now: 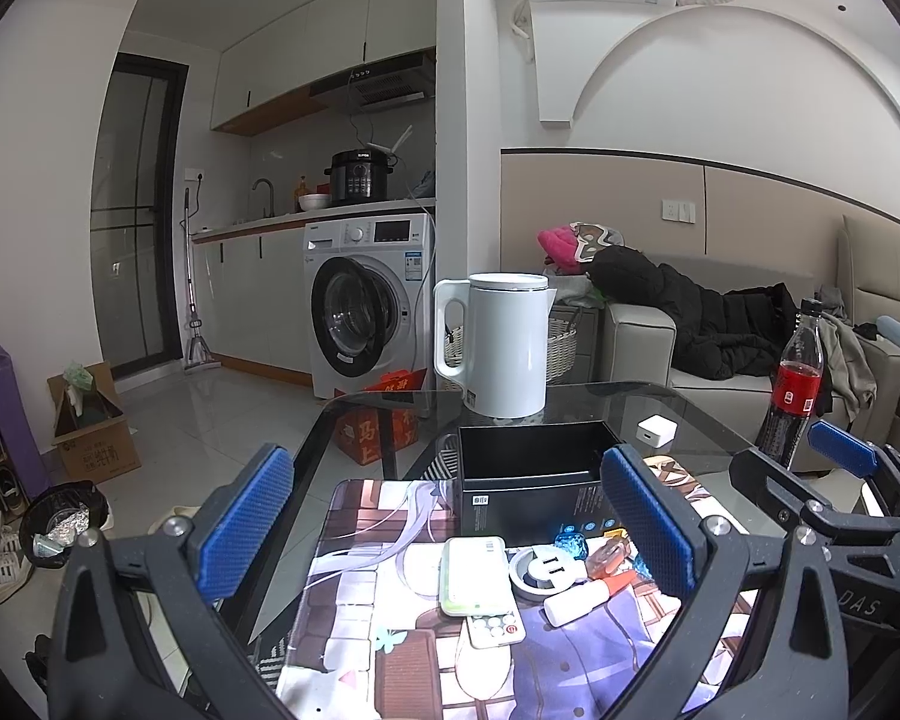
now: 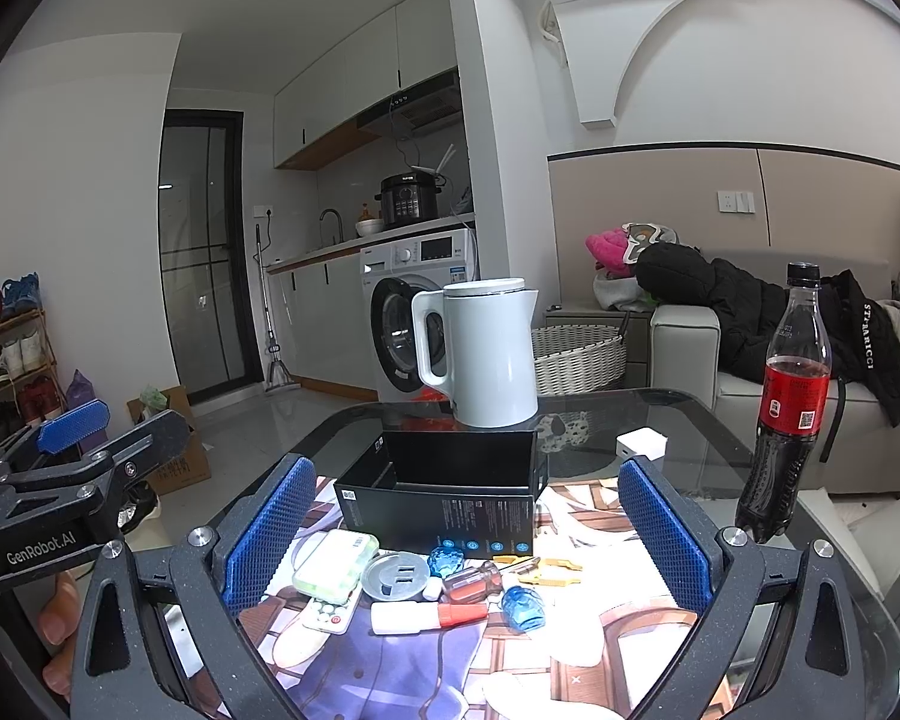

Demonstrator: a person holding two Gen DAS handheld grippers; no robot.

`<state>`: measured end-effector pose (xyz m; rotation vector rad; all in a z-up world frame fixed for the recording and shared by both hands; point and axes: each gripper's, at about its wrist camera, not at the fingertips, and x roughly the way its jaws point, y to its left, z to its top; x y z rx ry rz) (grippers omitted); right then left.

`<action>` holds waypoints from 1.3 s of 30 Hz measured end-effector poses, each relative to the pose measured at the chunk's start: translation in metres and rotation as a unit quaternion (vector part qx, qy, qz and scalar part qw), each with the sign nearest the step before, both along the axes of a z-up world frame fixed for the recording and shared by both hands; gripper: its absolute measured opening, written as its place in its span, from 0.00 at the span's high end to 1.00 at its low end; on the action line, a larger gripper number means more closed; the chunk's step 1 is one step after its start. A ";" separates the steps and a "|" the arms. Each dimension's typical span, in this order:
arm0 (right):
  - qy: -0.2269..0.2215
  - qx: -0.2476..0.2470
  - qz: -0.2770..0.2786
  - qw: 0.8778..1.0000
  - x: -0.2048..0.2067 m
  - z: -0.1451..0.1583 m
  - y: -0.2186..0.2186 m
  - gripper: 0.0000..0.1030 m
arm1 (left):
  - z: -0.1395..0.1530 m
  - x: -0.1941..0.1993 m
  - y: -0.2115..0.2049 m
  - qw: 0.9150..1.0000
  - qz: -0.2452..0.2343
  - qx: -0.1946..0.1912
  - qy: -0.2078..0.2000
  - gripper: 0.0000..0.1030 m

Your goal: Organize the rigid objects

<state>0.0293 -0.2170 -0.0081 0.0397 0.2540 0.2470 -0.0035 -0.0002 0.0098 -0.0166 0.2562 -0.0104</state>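
Observation:
An open black box (image 1: 531,480) (image 2: 444,495) stands on a printed mat (image 1: 390,648) (image 2: 390,660) on a glass table. In front of it lie small items: a green-white case (image 1: 474,576) (image 2: 336,564), a grey round socket piece (image 1: 540,573) (image 2: 393,576), a small white remote (image 1: 495,630) (image 2: 330,615), a white tube with a red cap (image 1: 582,597) (image 2: 429,617), blue clear pieces (image 2: 522,607) and a red-handled tool (image 2: 471,582). My left gripper (image 1: 444,540) is open and empty above them. My right gripper (image 2: 465,546) is open and empty too.
A white kettle (image 1: 504,345) (image 2: 486,354) stands behind the box. A cola bottle (image 1: 795,384) (image 2: 786,408) stands at the table's right. A white charger cube (image 1: 657,431) (image 2: 642,443) lies on the glass. A sofa with clothes is to the right.

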 end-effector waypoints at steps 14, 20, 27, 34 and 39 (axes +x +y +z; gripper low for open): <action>0.000 0.000 0.000 1.000 0.000 0.000 0.000 0.00 | 0.001 0.001 0.000 1.000 0.001 -0.001 0.000 0.00; 0.000 0.000 0.000 1.000 0.000 0.000 0.000 0.00 | 0.000 0.000 0.000 1.000 0.001 0.000 -0.001 0.00; 0.000 0.001 0.000 1.000 0.000 0.000 0.000 0.00 | 0.000 0.000 0.000 1.000 0.002 -0.001 -0.001 0.00; 0.001 0.000 0.000 1.000 0.000 -0.001 0.000 0.00 | 0.001 0.001 0.000 1.000 0.001 -0.001 -0.001 0.00; 0.001 0.000 0.000 1.000 0.000 -0.001 0.000 0.00 | 0.002 0.002 0.000 1.000 0.000 -0.002 -0.001 0.00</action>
